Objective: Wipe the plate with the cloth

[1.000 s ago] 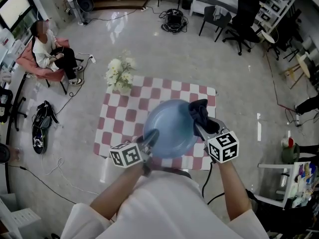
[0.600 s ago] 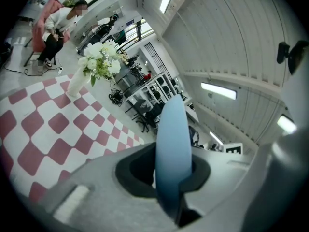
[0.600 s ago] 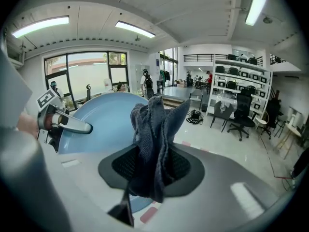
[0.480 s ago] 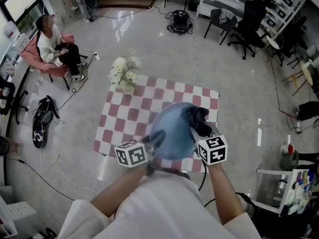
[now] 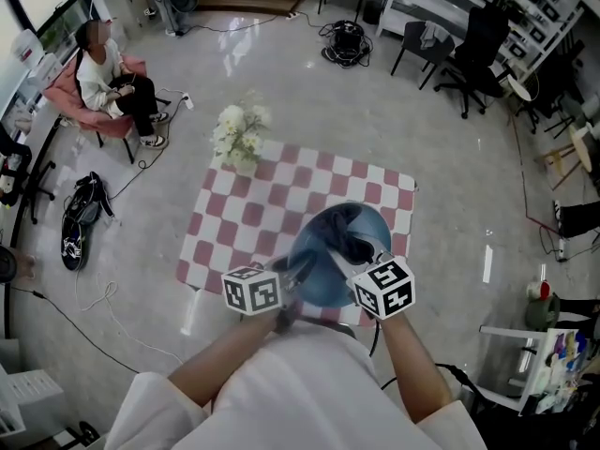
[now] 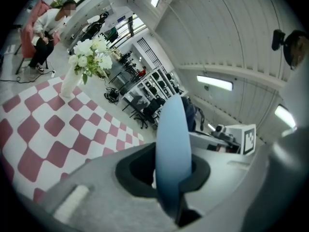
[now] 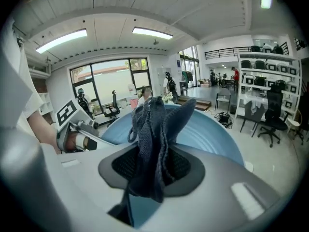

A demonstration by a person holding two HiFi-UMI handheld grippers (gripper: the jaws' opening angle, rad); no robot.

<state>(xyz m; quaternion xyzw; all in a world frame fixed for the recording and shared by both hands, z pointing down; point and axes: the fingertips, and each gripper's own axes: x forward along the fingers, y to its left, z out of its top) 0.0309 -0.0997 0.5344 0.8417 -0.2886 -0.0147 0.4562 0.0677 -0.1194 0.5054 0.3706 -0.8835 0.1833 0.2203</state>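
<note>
A light blue plate is held up in the air over the near edge of the checked table. My left gripper is shut on its left rim; in the left gripper view the plate stands edge-on between the jaws. My right gripper is shut on a dark blue cloth, which lies bunched against the plate's inner face at its right side. In the right gripper view the cloth sticks up from the jaws in front of the plate.
A red-and-white checked tablecloth covers the small table below. A vase of white flowers stands at its far left corner. A person sits on a pink chair at far left. Office chairs and cables lie beyond.
The plate and both grippers have come closer to me and lower in the view. The cloth has slid from the plate's upper right rim onto its inner face.
</note>
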